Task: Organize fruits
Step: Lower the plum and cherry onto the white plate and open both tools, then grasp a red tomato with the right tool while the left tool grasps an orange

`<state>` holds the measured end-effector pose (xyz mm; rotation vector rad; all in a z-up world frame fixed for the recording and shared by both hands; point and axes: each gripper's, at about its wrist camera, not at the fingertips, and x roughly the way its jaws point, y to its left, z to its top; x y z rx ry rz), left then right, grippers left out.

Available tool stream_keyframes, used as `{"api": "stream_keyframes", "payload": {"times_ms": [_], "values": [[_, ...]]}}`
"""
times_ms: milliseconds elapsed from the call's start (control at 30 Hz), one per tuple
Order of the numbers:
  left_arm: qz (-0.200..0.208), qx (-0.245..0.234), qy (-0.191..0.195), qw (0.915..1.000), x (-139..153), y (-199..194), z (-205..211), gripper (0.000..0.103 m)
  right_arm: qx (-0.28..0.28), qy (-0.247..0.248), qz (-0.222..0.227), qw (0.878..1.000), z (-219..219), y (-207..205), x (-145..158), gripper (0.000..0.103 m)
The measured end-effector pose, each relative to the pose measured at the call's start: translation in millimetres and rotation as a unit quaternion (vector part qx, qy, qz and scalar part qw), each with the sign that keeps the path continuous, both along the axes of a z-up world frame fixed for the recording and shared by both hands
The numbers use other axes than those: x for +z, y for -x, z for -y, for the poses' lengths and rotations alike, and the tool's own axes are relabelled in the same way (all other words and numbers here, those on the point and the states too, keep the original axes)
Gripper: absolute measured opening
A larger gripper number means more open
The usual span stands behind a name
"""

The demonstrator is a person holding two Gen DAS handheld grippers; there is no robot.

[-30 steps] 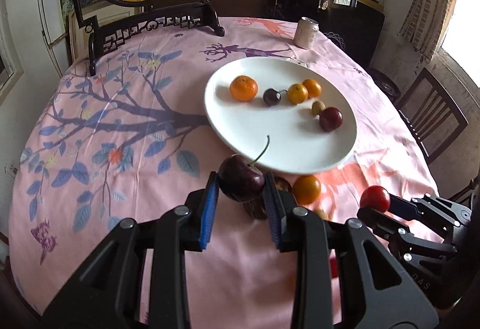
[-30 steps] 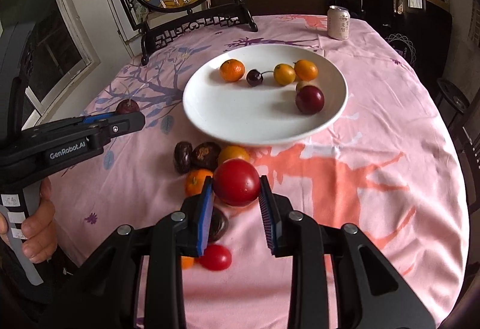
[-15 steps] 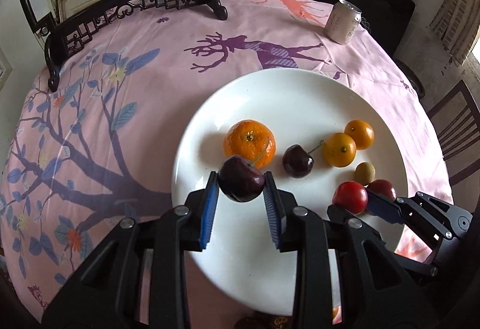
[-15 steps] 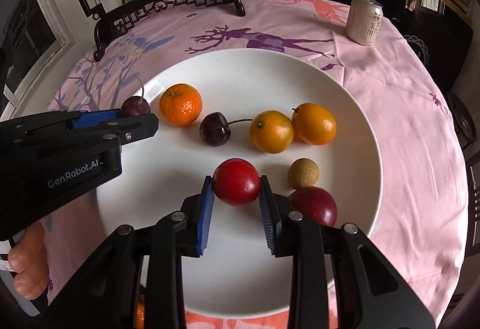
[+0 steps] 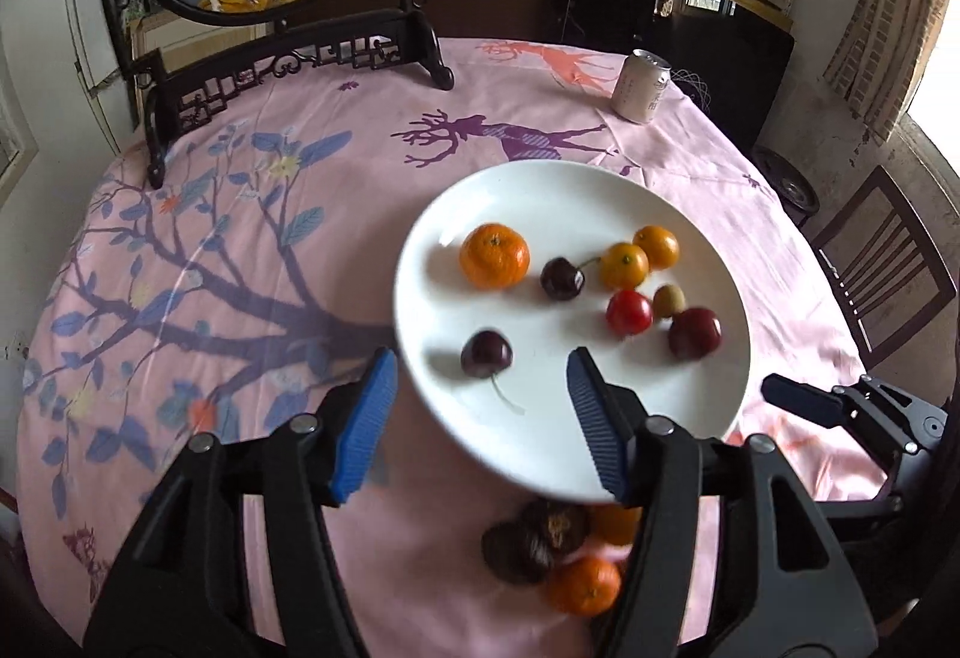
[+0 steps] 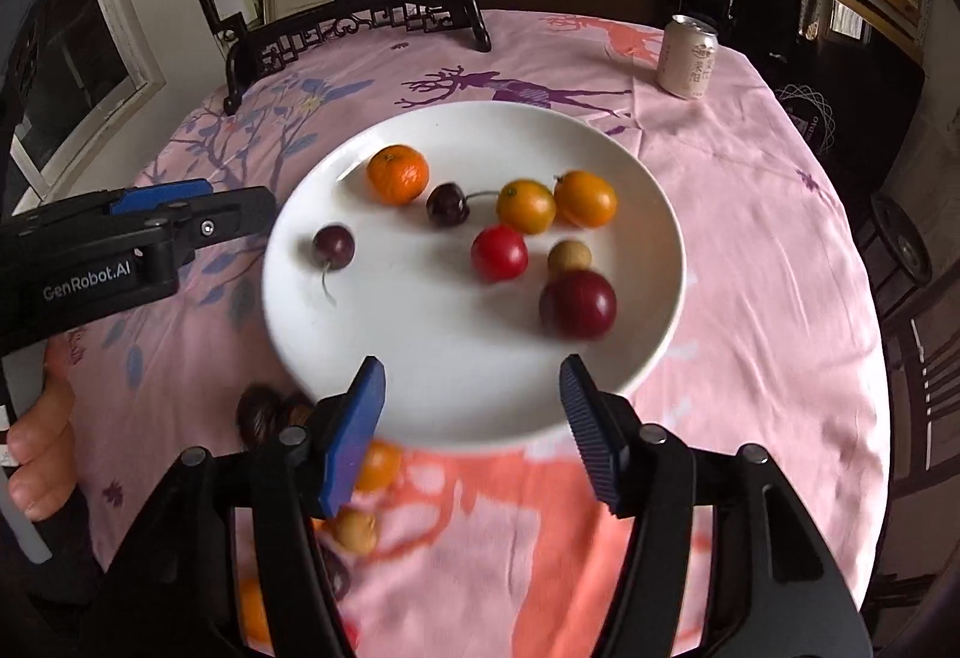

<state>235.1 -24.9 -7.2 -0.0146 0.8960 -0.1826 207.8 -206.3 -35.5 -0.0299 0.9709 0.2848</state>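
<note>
Fruits just got dropped off: both sets of fingers have been opening in the last half second and now stand apart with nothing between them. Left gripper (image 5: 480, 421) has let go of its cherry (image 5: 486, 353), which now lies on the plate (image 5: 540, 190) just ahead of the fingers, stem pointing back. Right gripper (image 6: 474, 427) has released the red fruit (image 6: 499, 253), now sitting mid-plate next to the oranges and the plum (image 6: 578, 304). So that's two more sorted. Both grippers have backed off toward the near rim compared with a moment ago. Still a few pieces loose on the table (image 5: 240, 262) below the plate, like a small orange (image 5: 582, 586) and some dark ones, so probably more trips to go.
</note>
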Motion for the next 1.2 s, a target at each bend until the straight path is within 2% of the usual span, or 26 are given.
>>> {"api": "stream_keyframes", "payload": {"times_ms": [100,233,367,533,733,800,833,900,933,967,1033,1100,1200], "values": [[0.013,0.009,0.003,0.9999,-11,56,-14,0.068,-0.020,-0.024,0.027,0.999,11,62,1,0.087],[0.008,0.013,0.006,0.9999,-29,99,-24,0.068,-0.049,-0.023,0.041,0.998,17,102,1,0.087],[0.004,0.014,0.006,0.9999,-35,124,-30,0.068,-0.048,-0.015,0.038,0.998,16,117,1,0.088],[-0.004,0.019,0.008,0.9998,-42,146,-40,0.068,-0.028,0.001,0.016,0.999,2,140,-19,0.088],[-0.002,0.010,0.008,0.9999,-43,164,-44,0.080,-0.001,0.037,0.034,0.999,-22,159,-45,0.088],[0.000,0.005,0.006,1.0000,-42,169,-43,0.080,0.009,0.044,0.032,0.998,-28,156,-52,0.069],[0.001,0.002,0.006,1.0000,-42,172,-43,0.081,0.015,0.040,0.024,0.999,-30,152,-57,0.065],[-0.002,-0.005,0.009,0.9999,-42,176,-42,0.081,0.024,0.026,0.010,0.999,-34,143,-66,0.047],[-0.004,-0.010,0.011,0.9999,-42,178,-40,0.081,0.028,0.025,0.009,0.999,-37,138,-70,0.044],[-0.007,-0.016,0.011,0.9998,-43,179,-38,0.081,0.032,0.027,0.022,0.999,-41,136,-70,0.037],[-0.016,-0.026,0.011,0.9995,-46,181,-31,0.082,0.037,0.029,0.026,0.999,-46,130,-70,0.032],[-0.023,-0.035,0.008,0.9991,-49,182,-23,0.082,0.029,0.010,0.019,0.999,-41,129,-66,0.031],[-0.028,-0.054,0.006,0.9981,-54,180,-7,0.082,-0.007,0.011,0.020,1.000,-20,134,-58,0.031]]}}
